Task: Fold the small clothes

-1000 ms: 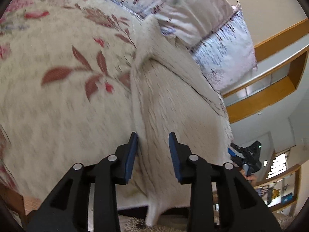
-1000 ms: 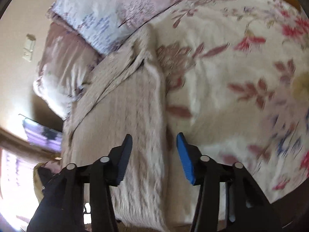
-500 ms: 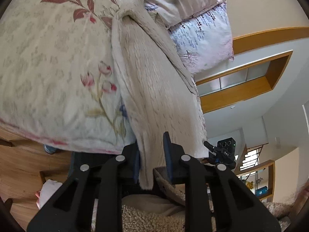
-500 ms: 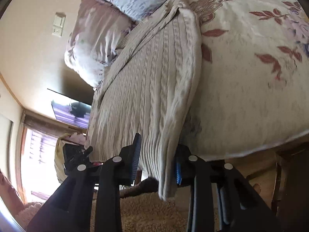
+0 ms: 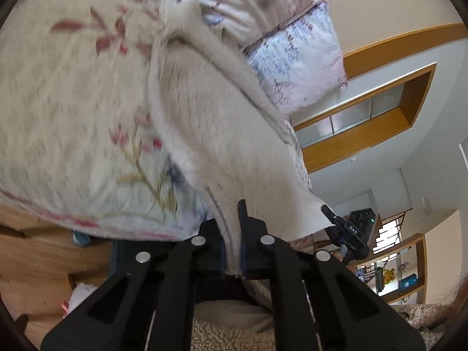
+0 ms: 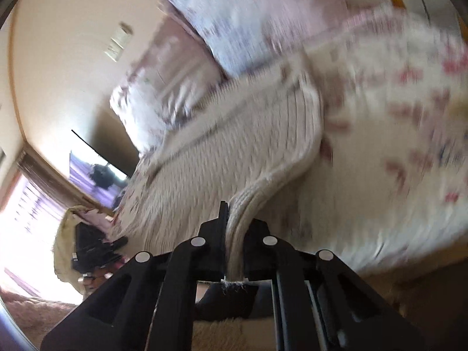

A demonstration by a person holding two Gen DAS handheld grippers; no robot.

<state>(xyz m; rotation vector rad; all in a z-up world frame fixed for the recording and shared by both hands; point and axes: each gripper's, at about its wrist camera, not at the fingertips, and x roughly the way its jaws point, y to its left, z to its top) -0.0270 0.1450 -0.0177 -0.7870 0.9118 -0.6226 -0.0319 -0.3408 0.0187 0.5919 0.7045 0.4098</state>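
Bed edge: cream cable-knit sweater lies lengthwise along the floral bedspread, its near hem pinched in both grippers, so no slack room at the hem. Far end blocked by stacked pale patterned pillows pressing against the sweater's top. Open bedspread to the left in the left wrist view (wide, flat, unobstructed). Below the bed edge, wooden floor is mostly free. Right wrist view too blurred for detail.
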